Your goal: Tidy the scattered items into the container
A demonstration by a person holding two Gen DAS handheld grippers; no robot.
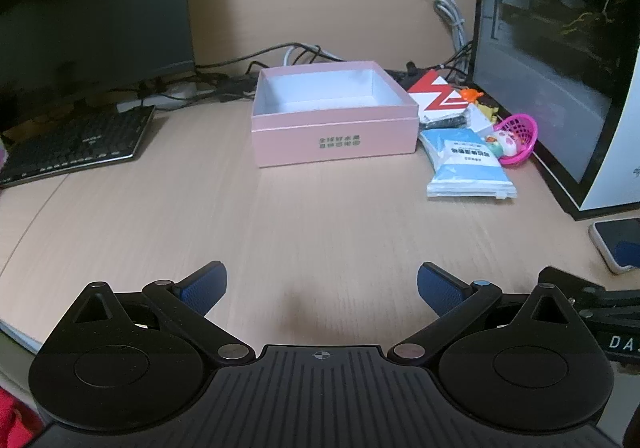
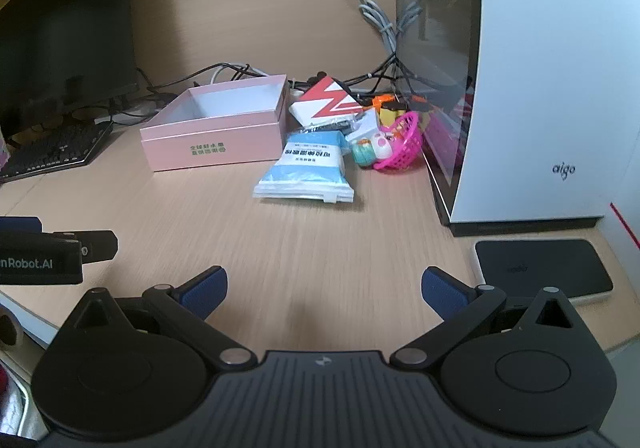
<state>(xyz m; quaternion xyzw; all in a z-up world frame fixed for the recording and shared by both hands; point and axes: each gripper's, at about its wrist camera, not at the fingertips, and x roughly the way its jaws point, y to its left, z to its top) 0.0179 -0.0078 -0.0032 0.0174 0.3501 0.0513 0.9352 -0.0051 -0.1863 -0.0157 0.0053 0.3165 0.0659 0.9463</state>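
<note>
The scene is being viewed from just behind each hand-held gripper, both cameras being tilted down across the surface [image 1: 320,215]. The pink box [image 1: 335,135] is being faced head-on from the left view, obliquely from the right. Box, blue packet [image 2: 308,171] and pink basket [image 2: 404,151] are being shared, well ahead.

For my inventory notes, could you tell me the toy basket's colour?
The toy basket is bright pink, clearest in the right wrist view.

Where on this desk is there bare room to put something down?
Bare desk runs from both open grippers up to the pink box, and left to the keyboard. Crowded: right of the box, blue packet, pink basket and red-white box bunch against the computer case.
</note>
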